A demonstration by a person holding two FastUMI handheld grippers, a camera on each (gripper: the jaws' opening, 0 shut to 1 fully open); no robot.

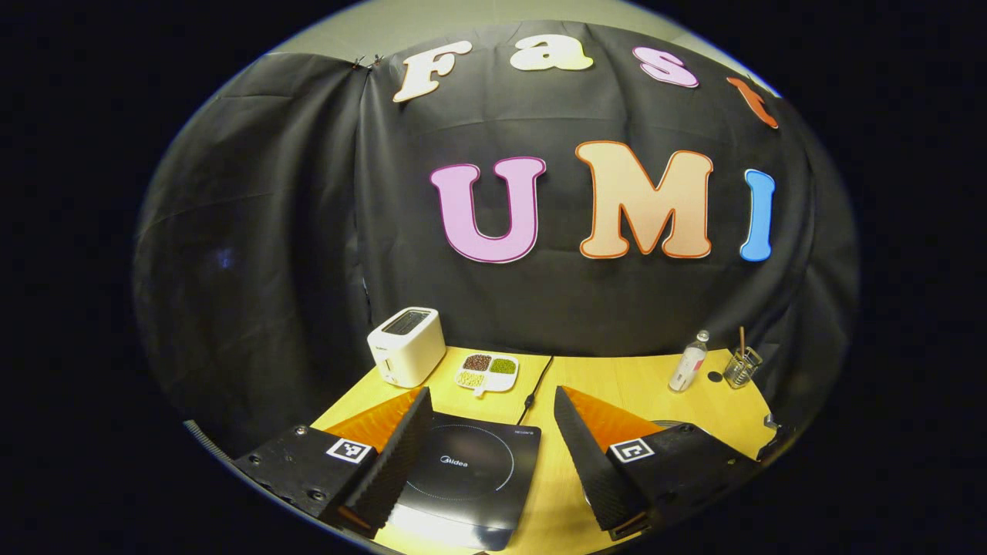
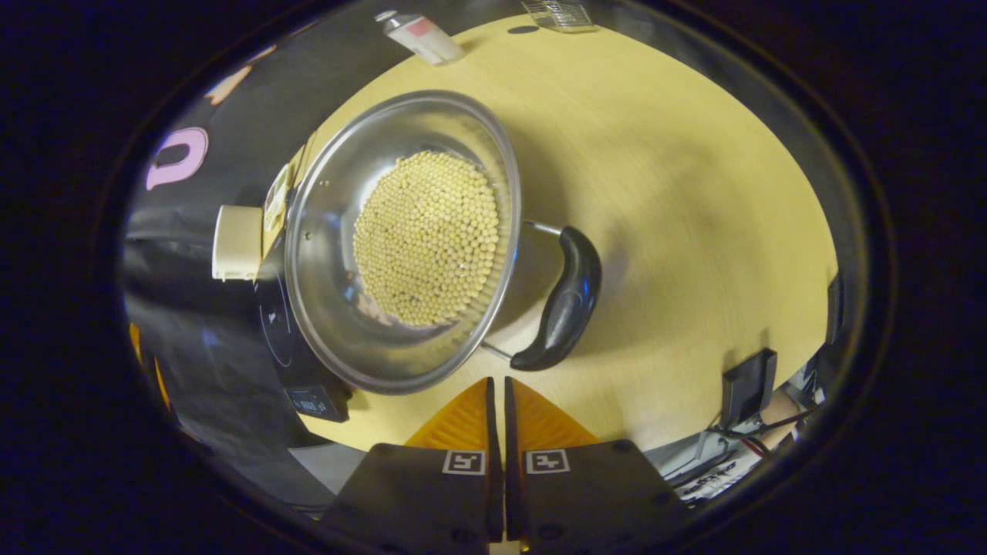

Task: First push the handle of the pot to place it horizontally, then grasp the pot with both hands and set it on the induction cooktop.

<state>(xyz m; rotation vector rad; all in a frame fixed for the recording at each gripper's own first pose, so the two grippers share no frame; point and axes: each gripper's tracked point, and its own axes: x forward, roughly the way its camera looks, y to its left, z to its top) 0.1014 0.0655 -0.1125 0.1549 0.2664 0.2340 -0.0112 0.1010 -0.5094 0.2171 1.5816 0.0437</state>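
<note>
I see the pot in the right gripper view, a shiny steel one sitting on the wooden bench, its bowl holding a mound of pale round beans. Its dark handle curves off the side of the rim that faces my right gripper, and the handle's lower end lies just beyond the fingertips. My right gripper has its fingers pressed together with only a thin slit between them and nothing held; the tips sit close to the pot's rim, but I cannot tell whether they touch it.

On the pot's far side in this view, the black cooktop peeks out from behind the rim, just beside the pot. A white toaster is farther off, past the cooktop.

In the left gripper view, my left gripper is spread wide and holds nothing. It hangs over the cooktop, which lies flat on the bench between the two fingers, nearer the left one. Behind it I see the toaster, a small divided dish of different beans beside it, and a black cord running back along the bench. Farther right stand a bottle and a small holder with a stick in it.
</note>
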